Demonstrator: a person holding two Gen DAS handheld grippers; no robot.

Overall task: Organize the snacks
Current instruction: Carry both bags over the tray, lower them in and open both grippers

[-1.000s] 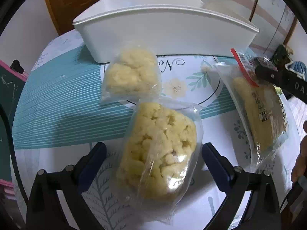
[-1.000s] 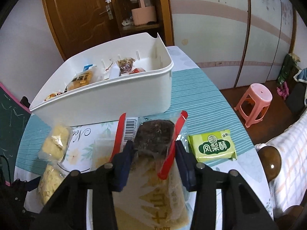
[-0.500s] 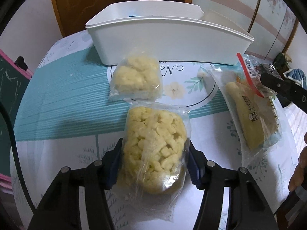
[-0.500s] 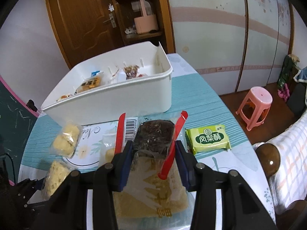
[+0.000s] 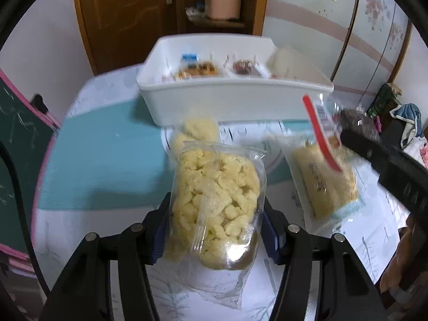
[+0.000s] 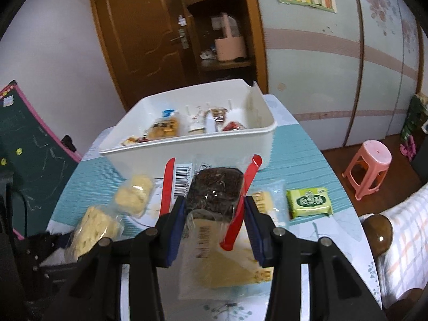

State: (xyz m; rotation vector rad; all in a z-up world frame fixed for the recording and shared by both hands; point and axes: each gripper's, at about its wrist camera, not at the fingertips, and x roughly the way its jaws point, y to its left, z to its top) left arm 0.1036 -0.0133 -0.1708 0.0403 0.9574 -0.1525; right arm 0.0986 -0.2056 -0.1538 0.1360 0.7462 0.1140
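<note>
Left wrist: left gripper (image 5: 215, 230) tilted down, fingers clamping puffed snack bag (image 5: 215, 203), right gripper (image 6: 215, 223) gripping red-striped packet (image 6: 214, 195).

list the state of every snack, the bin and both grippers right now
left gripper: shut on the clear bag of yellow puffed pieces, lifted
right gripper: shut on the red-edged clear packet of dark-topped cake, lifted
smaller clear bag of yellow puffs: lying on the table
green square packet: lying flat on the table
white plastic bin: open-topped, upright, several snacks inside
brown wooden door: closed
</note>
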